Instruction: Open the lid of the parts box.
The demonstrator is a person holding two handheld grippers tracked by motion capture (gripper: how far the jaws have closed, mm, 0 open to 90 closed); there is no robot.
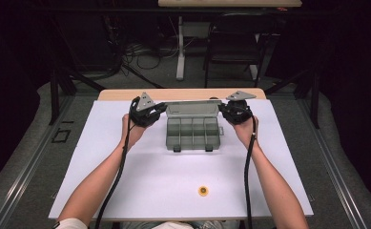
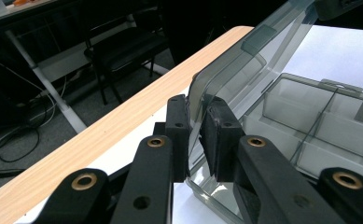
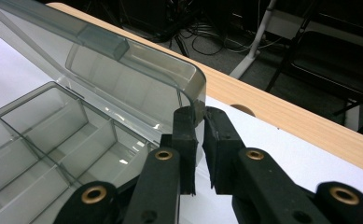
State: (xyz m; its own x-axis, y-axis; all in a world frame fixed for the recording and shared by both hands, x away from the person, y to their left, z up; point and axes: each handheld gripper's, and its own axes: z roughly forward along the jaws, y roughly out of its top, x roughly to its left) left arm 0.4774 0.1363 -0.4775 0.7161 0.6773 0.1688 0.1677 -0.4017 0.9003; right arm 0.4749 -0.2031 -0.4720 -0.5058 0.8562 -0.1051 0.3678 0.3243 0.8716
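A smoky clear compartment box (image 1: 193,136) sits at the middle of the white mat, its hinged lid (image 1: 192,109) raised at the far side. My left gripper (image 1: 155,110) pinches the lid's left corner and my right gripper (image 1: 225,109) pinches its right corner. In the left gripper view the lid's edge (image 2: 244,70) runs between the black pads of the left gripper (image 2: 195,135), above the divided tray (image 2: 310,126). The right gripper (image 3: 199,133) clamps the lid's rounded corner (image 3: 188,84), with empty compartments (image 3: 53,140) at the left.
A small yellow disc (image 1: 202,191) lies on the white mat (image 1: 126,181) near the front edge. A strip of wooden tabletop (image 1: 121,94) runs behind the mat. Beyond it stand a dark chair (image 1: 235,38) and a white desk leg (image 1: 180,47).
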